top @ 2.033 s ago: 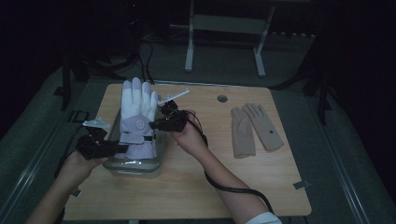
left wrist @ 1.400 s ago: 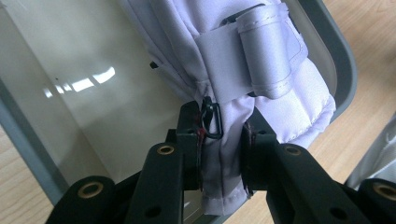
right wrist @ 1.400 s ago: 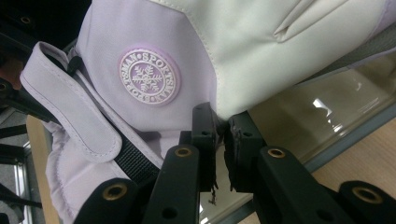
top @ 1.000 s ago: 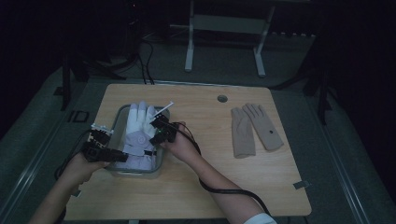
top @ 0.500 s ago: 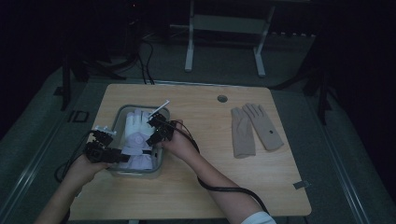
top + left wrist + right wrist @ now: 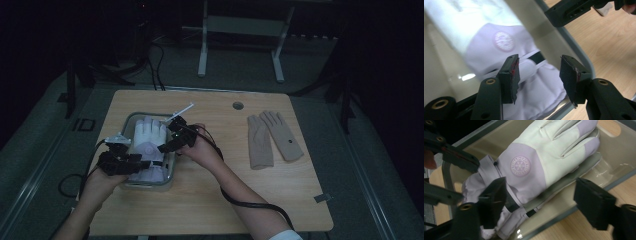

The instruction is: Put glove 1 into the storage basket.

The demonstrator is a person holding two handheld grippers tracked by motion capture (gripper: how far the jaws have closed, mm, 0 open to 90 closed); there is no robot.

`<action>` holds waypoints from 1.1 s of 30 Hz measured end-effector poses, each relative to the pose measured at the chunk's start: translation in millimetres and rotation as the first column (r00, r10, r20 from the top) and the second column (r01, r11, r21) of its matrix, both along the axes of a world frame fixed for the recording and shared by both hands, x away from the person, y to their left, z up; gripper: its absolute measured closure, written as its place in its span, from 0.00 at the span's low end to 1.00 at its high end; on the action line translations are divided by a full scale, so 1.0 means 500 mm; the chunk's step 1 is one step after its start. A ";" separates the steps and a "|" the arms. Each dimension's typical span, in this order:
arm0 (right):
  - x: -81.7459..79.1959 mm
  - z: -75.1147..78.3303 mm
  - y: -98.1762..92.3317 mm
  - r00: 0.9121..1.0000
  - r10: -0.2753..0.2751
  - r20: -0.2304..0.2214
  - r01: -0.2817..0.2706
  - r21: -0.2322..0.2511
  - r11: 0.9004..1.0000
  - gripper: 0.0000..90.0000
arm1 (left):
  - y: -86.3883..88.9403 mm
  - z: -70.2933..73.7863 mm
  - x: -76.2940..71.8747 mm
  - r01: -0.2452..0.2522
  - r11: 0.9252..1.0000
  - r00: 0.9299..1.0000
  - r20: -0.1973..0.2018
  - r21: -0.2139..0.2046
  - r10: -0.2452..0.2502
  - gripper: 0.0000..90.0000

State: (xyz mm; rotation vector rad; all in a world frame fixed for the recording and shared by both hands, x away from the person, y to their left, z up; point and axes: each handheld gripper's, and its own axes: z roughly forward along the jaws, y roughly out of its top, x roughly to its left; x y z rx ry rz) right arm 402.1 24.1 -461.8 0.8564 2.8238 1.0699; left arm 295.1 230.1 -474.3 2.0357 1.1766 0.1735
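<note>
Table [image 6: 280,200]: light wood top with rounded corners, a small round hole [image 6: 238,105] near its far edge, dark floor all round.

Tray [image 6: 167,172]: rectangular metal bin with a glossy inner wall, standing on the left half of the table; in the left gripper view its rim [image 6: 584,65] runs diagonally beside the bare wood.

White-and-lilac glove [image 6: 148,137]: lying flat inside the tray, fingers toward the far side, gathered cuff toward the person. The right gripper view shows its back face up [image 6: 534,162], with a round embossed badge [image 6: 520,166] and a dark strap at the wrist (lettering on the badge too small to read). The left gripper view shows the same cuff and badge, blurred [image 6: 499,47].

Pair of beige gloves [image 6: 272,137]: laid flat side by side on the right half of the table, well apart from the tray, fingers pointing away.

Left gripper [image 6: 131,162]: held at the near left corner of the tray, over the cuff. Jaws parted, nothing between them; the cuff lies below the gap [image 6: 539,75].

Right gripper [image 6: 167,145]: held at the tray's right rim, reaching in beside the glove's wrist. Jaws spread wide and released [image 6: 541,202], straddling the cuff and the tray's wall; contact with the fabric cannot be told.

White tag [image 6: 182,110]: thin strip projecting up from the right gripper.
</note>
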 end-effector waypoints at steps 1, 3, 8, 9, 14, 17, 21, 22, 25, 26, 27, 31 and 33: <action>-0.001 0.001 -0.004 1.000 0.004 0.004 -0.004 0.002 1.000 0.23 | -0.007 0.000 0.001 0.003 1.000 1.000 0.000 -0.004 -0.003 0.56; -0.003 0.002 -0.012 1.000 0.020 0.008 -0.020 -0.011 1.000 0.22 | -0.019 0.000 0.004 0.013 1.000 1.000 0.002 -0.004 -0.013 0.56; -0.006 0.010 -0.038 0.999 0.024 0.021 -0.024 0.008 1.000 0.20 | -0.050 0.006 0.008 0.036 0.999 0.999 0.016 -0.016 -0.036 0.56; -0.006 0.014 -0.046 0.999 0.024 0.026 -0.024 0.016 1.000 0.20 | -0.055 0.008 0.008 0.038 0.999 0.999 0.020 -0.016 -0.038 0.56; -0.007 0.025 -0.075 0.999 0.013 0.035 -0.014 0.028 1.000 0.20 | -0.084 0.020 0.009 0.061 0.998 0.997 0.036 -0.018 -0.061 0.58; -0.006 0.029 -0.097 0.999 0.003 0.042 -0.004 0.034 0.999 0.19 | -0.102 0.026 0.008 0.066 0.998 0.997 0.044 -0.013 -0.065 0.58; -0.004 0.033 -0.134 0.999 -0.018 0.049 0.016 0.034 0.999 0.19 | -0.127 0.030 0.004 0.080 0.996 0.995 0.060 -0.035 -0.078 0.58; -0.003 0.034 -0.144 0.998 -0.021 0.053 0.019 0.030 0.999 0.19 | -0.135 0.030 0.003 0.082 0.996 0.995 0.065 -0.039 -0.079 0.58; 0.000 0.034 -0.178 0.997 -0.043 0.057 0.041 0.036 0.999 0.18 | -0.155 0.030 0.002 0.088 0.994 0.993 0.082 -0.057 -0.083 0.58; 0.001 0.034 -0.189 0.997 -0.050 0.059 0.048 0.036 0.998 0.18 | -0.162 0.030 0.001 0.087 0.994 0.992 0.091 -0.061 -0.082 0.58; 0.001 0.033 -0.201 0.996 -0.061 0.060 0.058 0.043 0.997 0.18 | -0.168 0.030 0.000 0.085 0.995 0.992 0.102 -0.060 -0.079 0.58; -0.001 0.028 -0.242 0.994 -0.085 0.075 0.082 0.043 0.996 0.18 | -0.199 0.025 0.002 0.103 0.991 0.989 0.110 -0.082 -0.094 0.57; -0.002 0.024 -0.261 0.993 -0.094 0.076 0.091 0.040 0.995 0.18 | -0.213 0.022 0.003 0.114 0.989 0.989 0.109 -0.095 -0.104 0.54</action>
